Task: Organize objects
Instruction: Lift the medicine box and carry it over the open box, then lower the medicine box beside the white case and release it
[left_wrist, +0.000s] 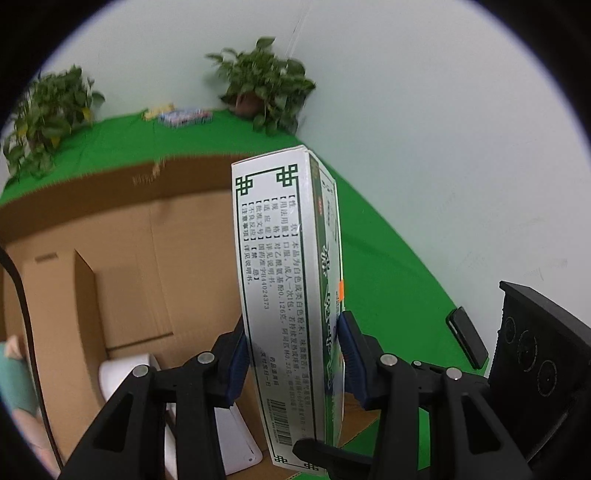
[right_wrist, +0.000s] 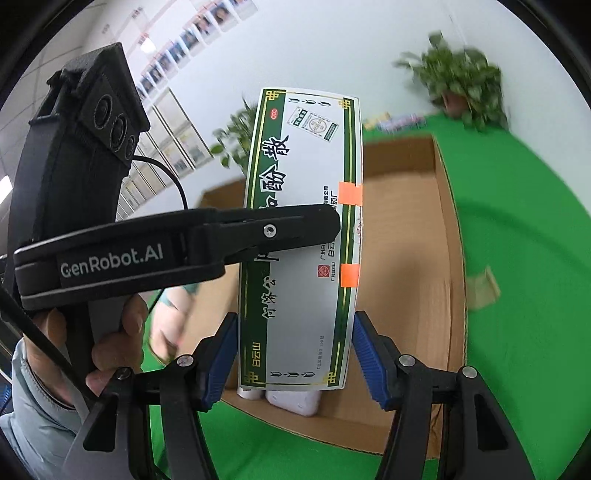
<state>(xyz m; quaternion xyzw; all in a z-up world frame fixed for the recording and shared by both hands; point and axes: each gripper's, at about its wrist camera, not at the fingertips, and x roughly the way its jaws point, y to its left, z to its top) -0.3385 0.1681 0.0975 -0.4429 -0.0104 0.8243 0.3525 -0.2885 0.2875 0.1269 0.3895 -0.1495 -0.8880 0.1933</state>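
Observation:
A white and green medicine box (left_wrist: 280, 295) stands upright above an open cardboard box (left_wrist: 129, 229). My left gripper (left_wrist: 291, 328) is shut on its two broad faces, blue pads pressed to them. In the right wrist view the medicine box (right_wrist: 303, 221) shows its printed front, and my right gripper (right_wrist: 295, 321) holds its two narrow edges near the bottom, pad tips touching. One left finger (right_wrist: 266, 229) crosses the front face. The cardboard box (right_wrist: 417, 240) lies below, with white packs (right_wrist: 291, 400) in its near corner.
The cardboard box rests on a green cloth (right_wrist: 524, 258) against a white wall. Two potted plants (left_wrist: 262, 85) (left_wrist: 48, 114) and some packets (left_wrist: 184, 116) stand at the back. A black phone (left_wrist: 467, 339) and a tan scrap (right_wrist: 484, 288) lie beside the box. A hand (right_wrist: 122, 332) grips the left handle.

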